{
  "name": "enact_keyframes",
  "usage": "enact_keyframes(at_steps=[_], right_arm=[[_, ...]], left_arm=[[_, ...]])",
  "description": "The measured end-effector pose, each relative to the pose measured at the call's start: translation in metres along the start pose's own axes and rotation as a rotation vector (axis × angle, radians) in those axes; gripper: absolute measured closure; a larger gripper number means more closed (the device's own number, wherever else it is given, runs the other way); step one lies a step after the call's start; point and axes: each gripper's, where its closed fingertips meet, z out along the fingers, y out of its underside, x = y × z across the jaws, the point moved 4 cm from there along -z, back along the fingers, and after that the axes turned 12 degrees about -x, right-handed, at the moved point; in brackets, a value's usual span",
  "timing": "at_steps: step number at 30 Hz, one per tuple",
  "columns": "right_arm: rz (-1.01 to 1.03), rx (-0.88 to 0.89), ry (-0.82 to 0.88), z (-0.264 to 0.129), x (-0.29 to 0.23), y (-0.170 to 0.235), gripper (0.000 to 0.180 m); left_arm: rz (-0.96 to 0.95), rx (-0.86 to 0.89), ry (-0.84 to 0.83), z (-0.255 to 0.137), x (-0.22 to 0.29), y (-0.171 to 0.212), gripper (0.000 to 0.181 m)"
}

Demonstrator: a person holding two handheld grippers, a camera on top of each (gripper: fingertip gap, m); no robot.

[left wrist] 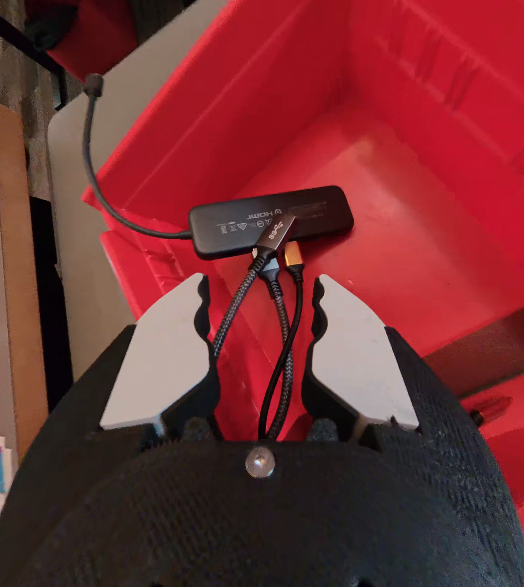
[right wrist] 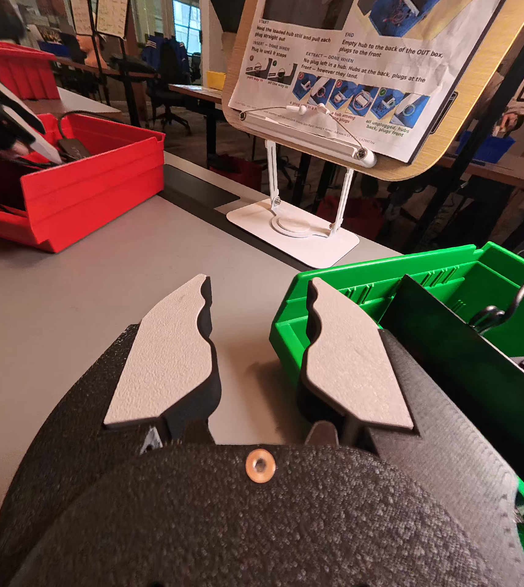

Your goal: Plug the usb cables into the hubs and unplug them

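We see the left gripper (left wrist: pixel 262 281) with its jaws apart, holding nothing, though three cables run up through the gap between its fingers. These lead toward a black USB hub (left wrist: pixel 270 220) lying flat inside the red bin (left wrist: pixel 397 127): a braided cable with a silver USB plug (left wrist: pixel 278 232) rests on the hub's top, a gold-tipped plug (left wrist: pixel 292 257) sits at the hub's near edge, and a third braided cable (left wrist: pixel 281 314) reaches the same edge. We cannot tell whether either is seated. The hub's own lead (left wrist: pixel 93 165) arches over the bin's left rim. The bin floor right of the hub lies open.

The right gripper (right wrist: pixel 259 282) is likewise spread and empty, over bare grey table (right wrist: pixel 95 301), its right finger just beside the green bin (right wrist: pixel 365 279). A black divider (right wrist: pixel 438 320) crosses that bin. Beyond stands a white document stand (right wrist: pixel 295 232).
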Motion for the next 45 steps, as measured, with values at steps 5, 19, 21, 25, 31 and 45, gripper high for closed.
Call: enact_keyframes(at_steps=[5, 19, 21, 25, 31, 45], right_arm=[[-0.001, -0.024, -0.016, 0.003, 0.000, 0.005, 0.122], [-0.058, -0.033, -0.012, 0.003, -0.007, 0.007, 0.123], [-0.062, -0.032, -0.012, 0.003, -0.008, 0.006, 0.124], [-0.060, -0.031, -0.015, 0.003, -0.009, 0.007, 0.124], [-0.057, -0.033, -0.019, 0.004, -0.009, 0.008, 0.126], [-0.041, -0.016, -0.049, 0.005, -0.013, 0.007, 0.127]], left_arm=[[0.100, -0.190, -0.039, 0.023, 0.003, -0.009, 0.116], [0.557, -0.406, -0.343, 0.066, -0.001, -0.025, 0.106], [0.636, -0.380, -0.309, 0.069, -0.001, -0.029, 0.106], [0.828, -0.282, -0.403, 0.073, -0.003, -0.035, 0.113], [0.920, -0.087, -0.495, 0.059, 0.001, -0.038, 0.153], [0.469, 0.485, -0.237, -0.093, -0.005, -0.072, 0.162]])
